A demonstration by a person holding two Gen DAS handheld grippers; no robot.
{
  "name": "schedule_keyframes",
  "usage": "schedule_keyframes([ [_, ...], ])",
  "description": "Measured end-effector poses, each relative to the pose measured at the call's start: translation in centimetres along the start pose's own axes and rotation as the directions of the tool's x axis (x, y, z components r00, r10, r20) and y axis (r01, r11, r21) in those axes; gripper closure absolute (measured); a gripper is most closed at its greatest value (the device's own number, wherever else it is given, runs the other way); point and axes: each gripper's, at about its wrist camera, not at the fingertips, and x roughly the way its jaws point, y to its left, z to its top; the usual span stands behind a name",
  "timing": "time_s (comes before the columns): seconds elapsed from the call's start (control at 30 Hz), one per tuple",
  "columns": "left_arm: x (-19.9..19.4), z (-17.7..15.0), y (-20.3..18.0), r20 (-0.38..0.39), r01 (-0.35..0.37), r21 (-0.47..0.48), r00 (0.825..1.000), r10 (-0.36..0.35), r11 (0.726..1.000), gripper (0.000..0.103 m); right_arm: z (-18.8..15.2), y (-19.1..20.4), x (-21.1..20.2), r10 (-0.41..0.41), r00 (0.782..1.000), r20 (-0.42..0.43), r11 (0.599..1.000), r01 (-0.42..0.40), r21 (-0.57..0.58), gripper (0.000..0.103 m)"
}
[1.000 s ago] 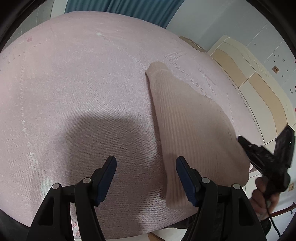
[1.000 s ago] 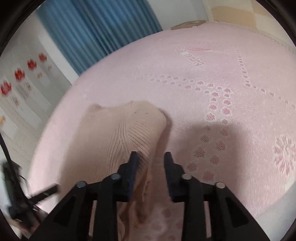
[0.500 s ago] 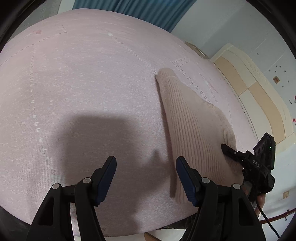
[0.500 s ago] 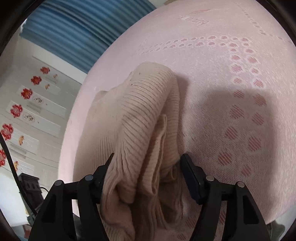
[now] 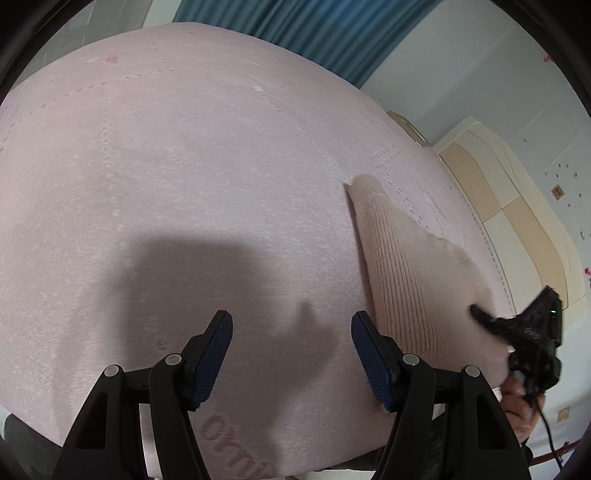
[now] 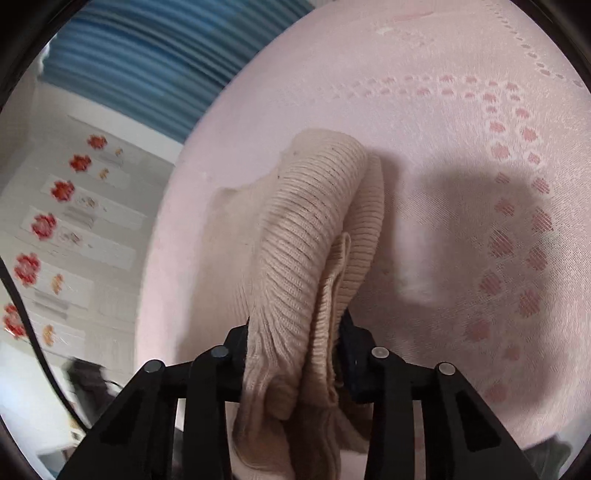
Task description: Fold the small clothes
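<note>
Your right fingers (image 6: 332, 354) are closing on a bunched edge of the knit (image 6: 314, 229), and the ribbed cloth already fills the gap between them, gathered into two or three thick folds. That bunching reads as a grip taken on several layers at once, so the whole near edge can travel together rather than one layer peeling away. From the clamp the knit runs away from you in a raised ridge, its far end resting on the bed (image 6: 461, 66); the lift keeps the fold line free of the sheet.

Your left gripper (image 5: 291, 350) stands wide, with nothing between the blue fingers (image 5: 212, 354). It hangs over bare sheet just left of the knit (image 5: 413, 280), not touching it. Held open and beside the cloth, it seems ready to pin or take the near left edge once the right side is carried over.

In the left view the right gripper (image 5: 480, 314) bites the knit's right edge, with your hand (image 5: 521, 402) below it. The knit lies on the right part of the bed (image 5: 184, 166), long and narrow, its tip pointing away toward the headboard (image 5: 517, 206). Behind the bed hangs a blue curtain (image 5: 295, 26).

The fold looks barely begun: one side is gathered, none is laid flat.
</note>
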Motion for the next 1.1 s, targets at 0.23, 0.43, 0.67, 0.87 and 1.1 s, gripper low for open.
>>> schedule_keyframes([
  [0.23,-0.7,-0.1,3.0,-0.009,0.022,-0.028,1.0,-0.022,0.999,0.038,0.8,6.0,-3.4,-0.031,0.995,0.09,0.999,0.033,-0.03,0.069],
  [0.43,-1.0,0.6,5.3,0.005,0.064,-0.091,0.998,-0.063,0.994,0.038,1.8,13.4,-5.0,-0.149,0.978,0.148,0.975,0.17,-0.141,0.069],
  [0.67,-1.8,2.9,7.6,0.047,0.076,-0.13,0.996,-0.07,0.989,0.038,3.4,19.5,-1.8,-0.108,0.986,0.128,0.977,0.129,-0.171,0.07],
  [0.87,-2.6,5.7,9.8,0.109,-0.007,-0.122,0.994,0.02,0.993,0.038,4.3,21.3,4.0,0.089,0.993,0.084,0.987,-0.077,-0.138,0.069],
  [1.1,-1.1,8.8,9.9,0.146,-0.112,-0.055,0.982,0.119,0.992,0.038,4.6,13.5,13.0,-0.066,0.998,-0.016,0.981,0.062,-0.181,0.067],
])
